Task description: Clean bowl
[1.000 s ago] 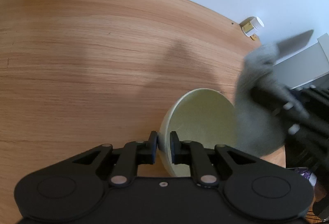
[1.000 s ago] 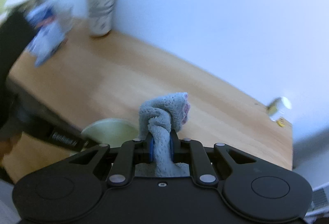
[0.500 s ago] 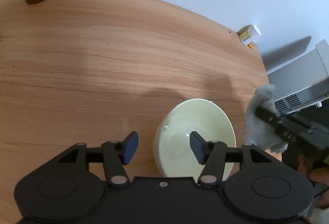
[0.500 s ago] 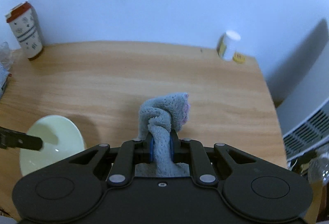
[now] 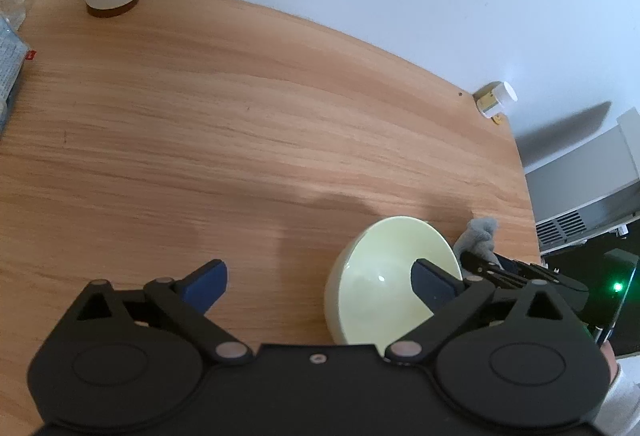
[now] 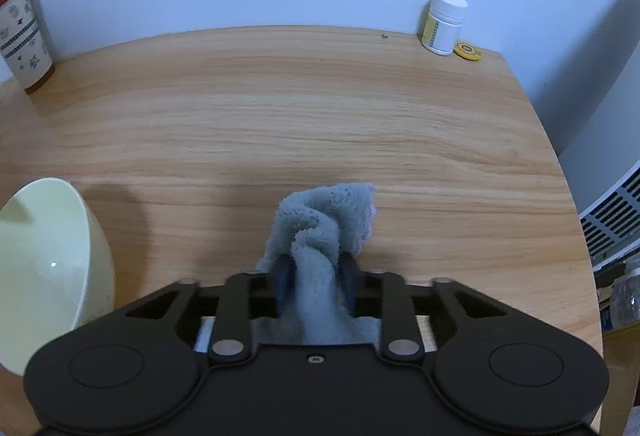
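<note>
The left tool [image 5: 318,282] has let go of the bowl [image 5: 384,276] and is opening wide. The right tool [image 6: 314,272] has lowered to the tabletop [image 6: 320,115], opening around the cloth [image 6: 324,220].

- The left wrist camera looked steeply down, close over the round wooden table [image 5: 240,139].
- The right did likewise; both caught the pale-yellow ceramic bowl [image 5: 384,276] [image 6: 44,260].
</note>
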Demonstrator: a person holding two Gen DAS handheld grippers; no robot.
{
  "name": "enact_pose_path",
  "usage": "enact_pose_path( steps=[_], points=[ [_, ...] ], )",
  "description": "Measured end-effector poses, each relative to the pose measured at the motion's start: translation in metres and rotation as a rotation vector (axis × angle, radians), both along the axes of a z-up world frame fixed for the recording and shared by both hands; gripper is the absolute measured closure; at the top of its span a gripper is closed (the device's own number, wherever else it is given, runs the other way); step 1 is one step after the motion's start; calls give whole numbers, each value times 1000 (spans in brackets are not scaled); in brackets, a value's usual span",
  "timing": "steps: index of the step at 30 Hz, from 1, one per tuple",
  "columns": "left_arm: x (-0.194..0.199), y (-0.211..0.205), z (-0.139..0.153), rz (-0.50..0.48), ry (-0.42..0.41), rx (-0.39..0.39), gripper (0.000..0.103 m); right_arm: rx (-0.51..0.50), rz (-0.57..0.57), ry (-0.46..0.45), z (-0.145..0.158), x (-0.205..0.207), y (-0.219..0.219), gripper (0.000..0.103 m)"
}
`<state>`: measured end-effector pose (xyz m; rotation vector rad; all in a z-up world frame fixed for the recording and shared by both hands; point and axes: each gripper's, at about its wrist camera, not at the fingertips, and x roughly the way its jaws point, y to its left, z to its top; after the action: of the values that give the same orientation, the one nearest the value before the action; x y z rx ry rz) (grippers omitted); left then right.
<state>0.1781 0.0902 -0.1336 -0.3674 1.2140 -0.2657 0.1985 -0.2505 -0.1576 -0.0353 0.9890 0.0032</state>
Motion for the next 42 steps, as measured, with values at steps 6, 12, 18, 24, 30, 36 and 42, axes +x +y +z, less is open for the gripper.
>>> enact_pose_path(
  steps=[6, 12, 18, 24, 30, 36, 42],
  points=[
    [-9, -1, 4, 42, -4, 31, 1, 12, -26, -3, -1, -4, -3, 30],
    [-27, -14, 4, 38, 13, 41, 0, 64, -15, -10, 7, -17, -10, 4],
    [-56, -35, 20, 56, -14, 91, 0, 110, 6, -42, 37, -53, -19, 0],
    [-92, -56, 49, 57, -71, 166, 0, 109, 79, -66, 76, -98, -13, 0],
    [-138, -81, 91, 51, -153, 222, 0, 117, 105, -73, 123, -162, -9, 0],
    [-175, -109, 127, 49, -190, 286, 0, 53, 105, -87, 147, -203, -7, 0],
    [-208, -124, 157, 55, -226, 331, 0, 53, 115, -106, 171, -237, -11, 0]
  ],
)
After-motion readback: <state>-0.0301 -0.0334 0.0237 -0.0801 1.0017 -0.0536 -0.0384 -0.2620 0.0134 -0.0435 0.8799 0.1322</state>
